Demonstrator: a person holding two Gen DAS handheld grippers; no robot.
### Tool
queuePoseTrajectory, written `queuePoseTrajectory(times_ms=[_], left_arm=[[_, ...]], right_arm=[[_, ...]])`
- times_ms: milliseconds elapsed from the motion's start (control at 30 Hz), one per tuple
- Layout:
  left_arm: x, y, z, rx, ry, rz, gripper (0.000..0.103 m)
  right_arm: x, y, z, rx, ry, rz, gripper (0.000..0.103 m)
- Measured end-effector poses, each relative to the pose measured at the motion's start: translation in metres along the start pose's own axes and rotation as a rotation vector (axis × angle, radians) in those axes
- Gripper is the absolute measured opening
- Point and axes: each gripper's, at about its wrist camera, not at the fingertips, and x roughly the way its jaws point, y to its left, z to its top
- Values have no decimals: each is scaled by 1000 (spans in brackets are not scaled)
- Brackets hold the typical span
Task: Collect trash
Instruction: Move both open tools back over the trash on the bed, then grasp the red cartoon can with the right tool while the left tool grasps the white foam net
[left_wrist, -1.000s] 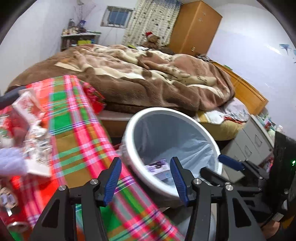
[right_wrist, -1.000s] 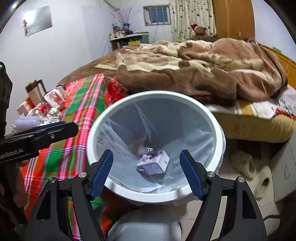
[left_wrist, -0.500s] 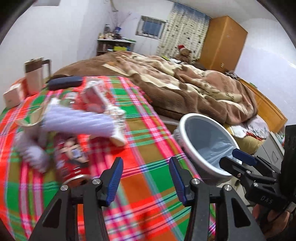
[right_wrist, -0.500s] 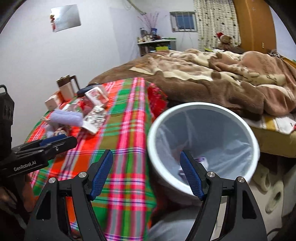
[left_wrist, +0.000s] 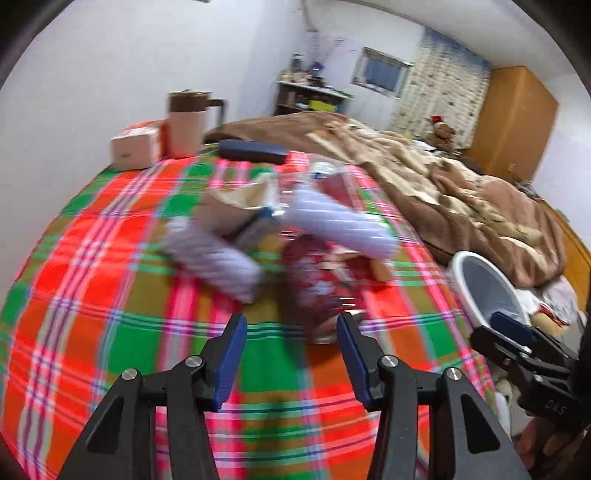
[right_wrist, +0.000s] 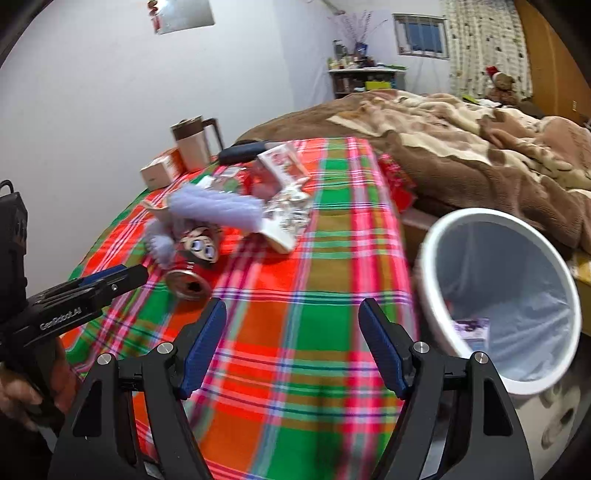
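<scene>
A heap of trash lies on the plaid tablecloth: a red drink can on its side, two lilac fluffy pieces, a red-and-white carton and crumpled clear wrappers. My left gripper is open and holds nothing, with the can just beyond its tips. My right gripper hangs open and empty over bare cloth, between the can and the white lined bin. A small printed box lies in the bin.
A tan lidded jug, a small cardboard box and a dark case stand at the table's far edge. A bed with a brown blanket lies beyond. The bin stands on the floor off the table's right side.
Both views have swung left, away from the bin and onto the table. The trash heap now sits straight ahead of my left gripper, and the bin has slid to the right edge.
</scene>
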Motion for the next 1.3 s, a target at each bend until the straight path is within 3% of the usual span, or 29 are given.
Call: queuePoseTrajectory(times_ms=[333,833,933,1167,1300], left_arm=[[3,49,10,-79,-7,91,51],[23,84,27,-188,18,14,51],[32,84,32,-210,34,-5,51],[56,77,45,-262,62,-35,51],[71,70,51,-285,73,-14,52]], right_arm=[[30,46,16,-83,41,58,76],[86,77,30,-98,111,104,75],[98,78,30,-96,140,122,57],[92,69,27,-97,142,126,56],[86,60,24,-88,138,123,56]])
